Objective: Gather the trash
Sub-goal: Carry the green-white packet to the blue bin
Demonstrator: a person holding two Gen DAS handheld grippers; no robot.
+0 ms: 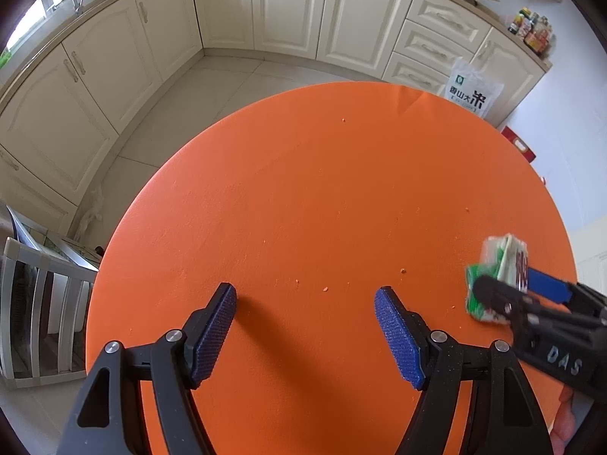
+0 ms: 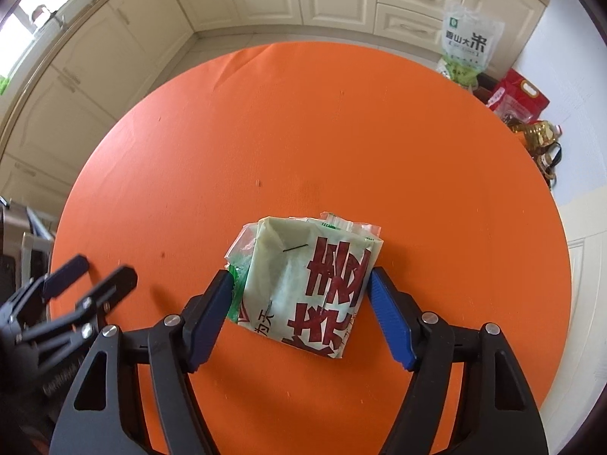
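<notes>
Right gripper [image 1: 508, 284] smears with motion blur in the left wrist view, hiding part of the folded wrapper [image 1: 493, 269]. Specks on the orange table [image 1: 303, 189] are too small to identify. Far-right countertop bottles [image 1: 533, 30] stay unreadable.

Bare orange table [image 1: 322, 189] all around; only folded wrapper [image 2: 303, 284] between right claw [image 2: 299, 295] pads.

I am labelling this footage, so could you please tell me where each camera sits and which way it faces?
Left wrist: on the left tool, looking steeply down at the orange table; its own fingers, nothing between; right tool at right.
Right wrist: on the right tool, looking steeply down at the folded wrapper between its fingers; left tool at left.
Shared: table, wrapper, rice bag, cabinets.
</notes>
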